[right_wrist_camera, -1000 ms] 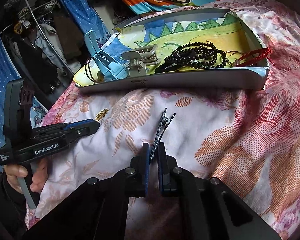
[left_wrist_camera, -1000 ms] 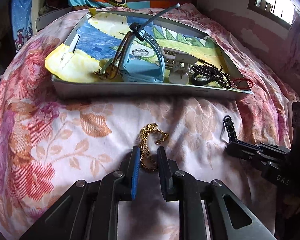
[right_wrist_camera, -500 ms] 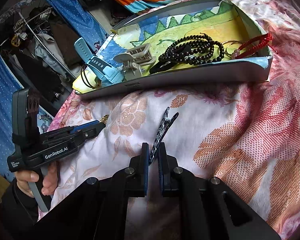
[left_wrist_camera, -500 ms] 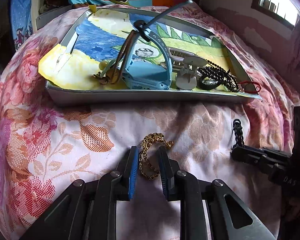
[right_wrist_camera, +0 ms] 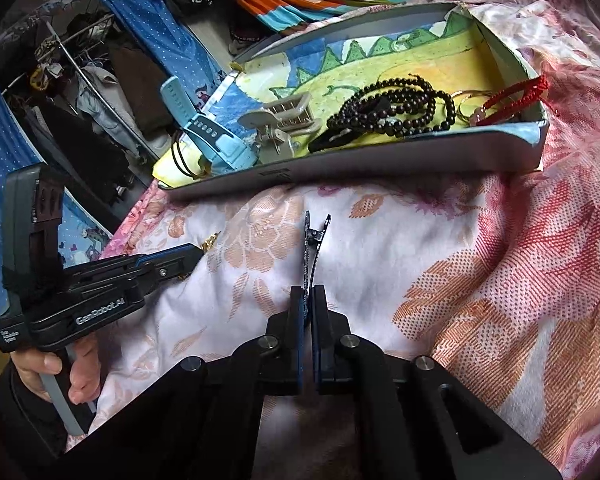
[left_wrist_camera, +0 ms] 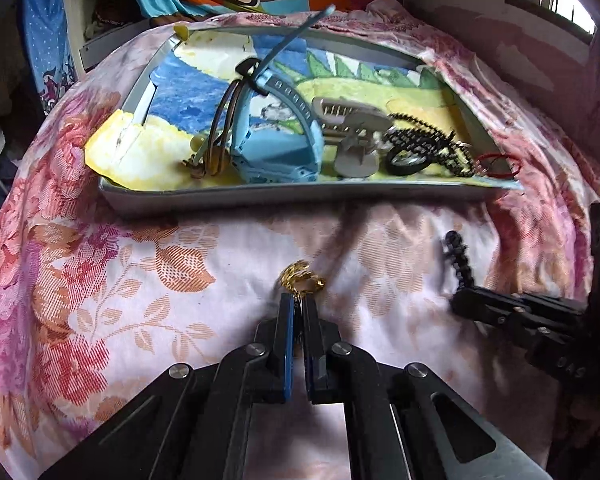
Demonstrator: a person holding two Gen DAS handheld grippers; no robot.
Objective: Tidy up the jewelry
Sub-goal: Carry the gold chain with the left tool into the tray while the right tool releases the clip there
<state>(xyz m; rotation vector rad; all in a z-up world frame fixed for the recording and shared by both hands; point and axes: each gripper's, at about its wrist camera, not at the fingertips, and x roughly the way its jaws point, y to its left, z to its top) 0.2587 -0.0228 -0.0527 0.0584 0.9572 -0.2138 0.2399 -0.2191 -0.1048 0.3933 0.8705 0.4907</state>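
The grey tray [left_wrist_camera: 236, 200] fills the upper middle of my left view, across the floral bedspread [left_wrist_camera: 100, 280]; it already holds a blue watch [left_wrist_camera: 276, 152], a grey claw clip [left_wrist_camera: 352, 136], black beads [left_wrist_camera: 428, 140] and a red cord [left_wrist_camera: 498, 160].

In the lower middle of that view my left gripper [left_wrist_camera: 298, 312] is clamped on the gold chain [left_wrist_camera: 302, 278], which bunches in a small knot just past the tips, with no clear long axis. To do this lift well, I judge I should raise it straight and slowly, so the loose links do not snag the cloth, and carry it over the near rim before letting go.

In the right view my right gripper [right_wrist_camera: 309, 300] sits lower middle, pinched together on the black hair clip [right_wrist_camera: 312, 248]. Its long axis runs up the frame, straight along my fingers, its forked end pointing toward the tray's near wall [right_wrist_camera: 380, 164]. I hold it by the tail, so I should keep it level with a firm pinch; I judge it could swivel.
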